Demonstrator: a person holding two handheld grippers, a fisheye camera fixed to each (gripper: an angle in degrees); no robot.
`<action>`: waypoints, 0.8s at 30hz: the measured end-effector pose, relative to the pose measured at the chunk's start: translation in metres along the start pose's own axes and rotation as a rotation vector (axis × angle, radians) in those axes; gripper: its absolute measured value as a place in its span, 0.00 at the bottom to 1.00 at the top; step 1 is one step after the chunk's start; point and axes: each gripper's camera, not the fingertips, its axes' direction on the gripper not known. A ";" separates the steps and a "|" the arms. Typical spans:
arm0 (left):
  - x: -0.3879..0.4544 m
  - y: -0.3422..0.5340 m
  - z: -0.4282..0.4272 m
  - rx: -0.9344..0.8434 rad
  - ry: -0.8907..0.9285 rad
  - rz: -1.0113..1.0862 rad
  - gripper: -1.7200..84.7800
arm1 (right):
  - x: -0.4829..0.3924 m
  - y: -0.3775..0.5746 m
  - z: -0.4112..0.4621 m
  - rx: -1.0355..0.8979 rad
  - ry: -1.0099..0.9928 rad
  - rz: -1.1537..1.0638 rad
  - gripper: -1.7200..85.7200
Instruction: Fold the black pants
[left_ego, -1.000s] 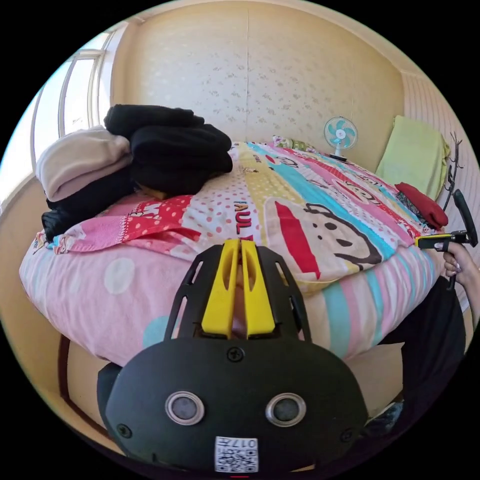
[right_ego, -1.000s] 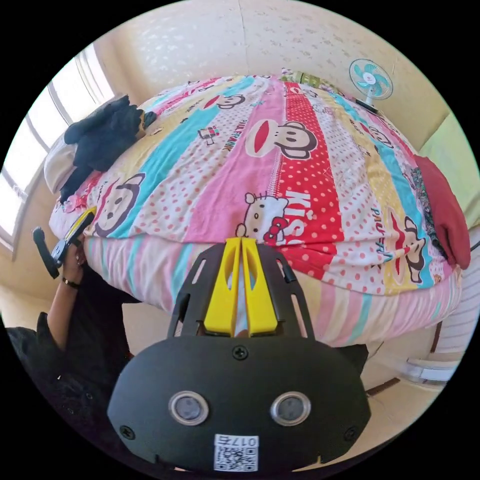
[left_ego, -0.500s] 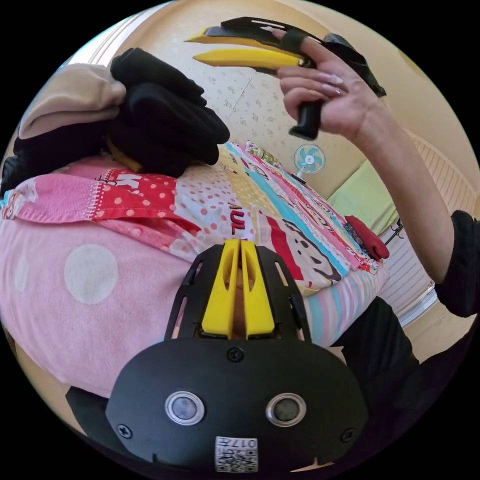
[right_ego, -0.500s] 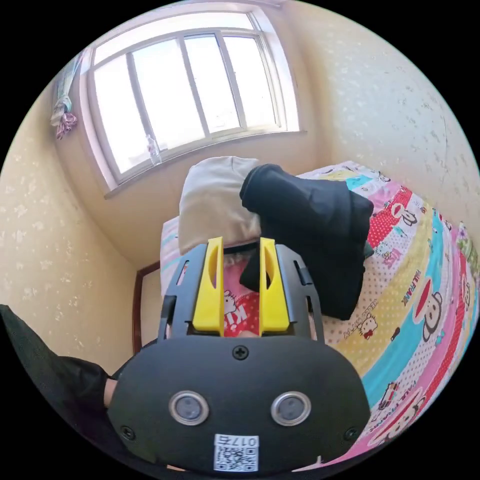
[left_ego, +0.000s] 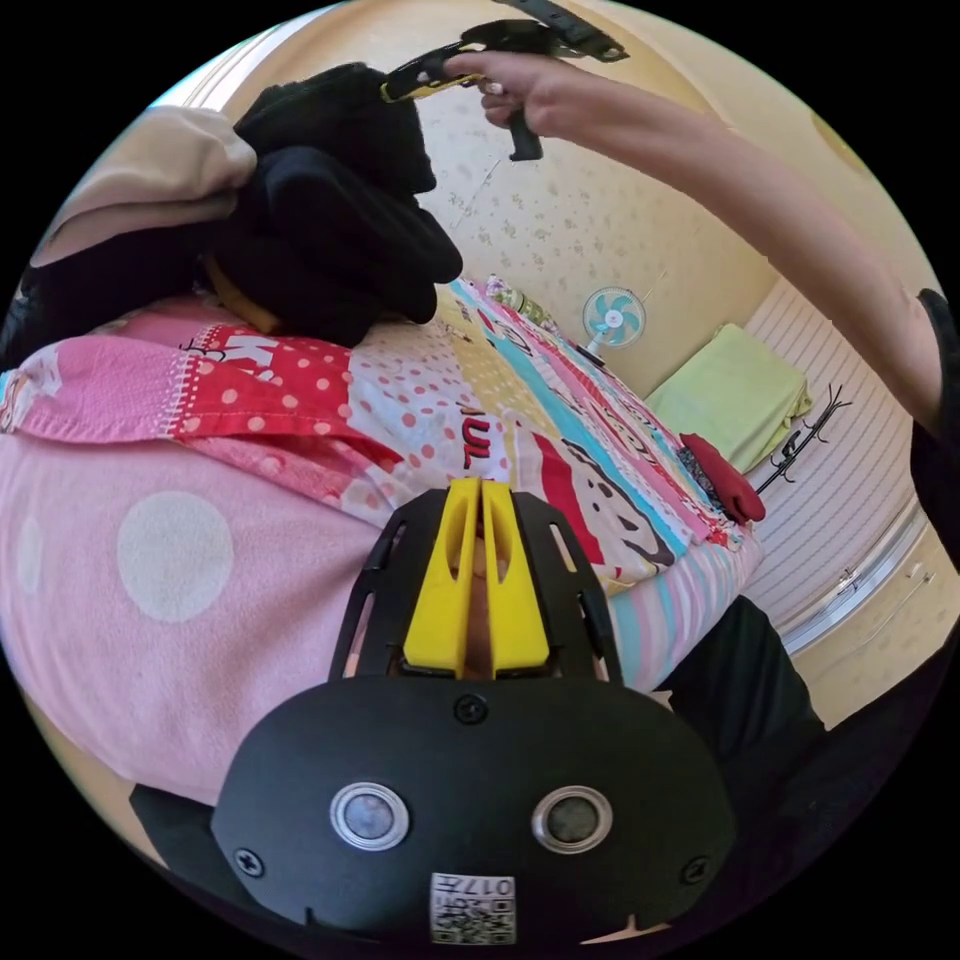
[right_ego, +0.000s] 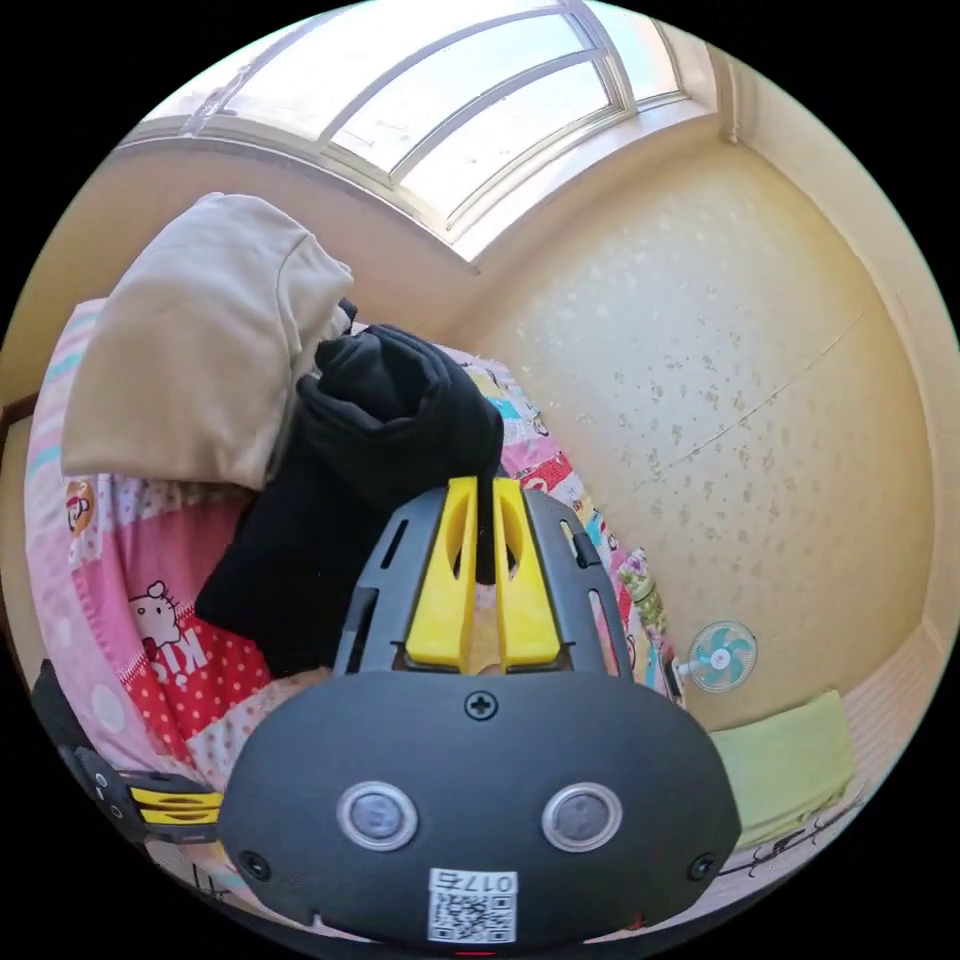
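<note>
The black pants lie bunched on top of a clothes pile at the corner of the bed. My right gripper is shut on a fold of their black cloth, which shows as a dark strip between the yellow jaws. In the left gripper view the pants sit at the upper left, and a hand holds the right gripper against their top. My left gripper hangs shut and holds nothing, low in front of the bed's edge. It also appears as the left gripper at the lower left of the right gripper view.
A beige garment lies beside the pants under the window. The cartoon quilt covers the bed, with a red garment at its far side. A small fan and a green cloth stand by the wall.
The right gripper has reached onto the top of the black pile and gone from open to shut on the black cloth. The left gripper has stayed shut below the bed's edge.
</note>
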 end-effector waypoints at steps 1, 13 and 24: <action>-0.001 -0.001 -0.001 0.003 0.004 -0.002 0.01 | 0.021 0.037 -0.002 -0.010 0.014 0.035 0.06; -0.010 -0.012 -0.011 0.016 0.016 -0.021 0.01 | 0.096 0.490 -0.111 -0.442 0.365 0.290 0.04; -0.018 -0.014 -0.019 0.052 0.056 -0.037 0.01 | 0.088 0.453 -0.092 -0.284 -0.344 0.542 0.18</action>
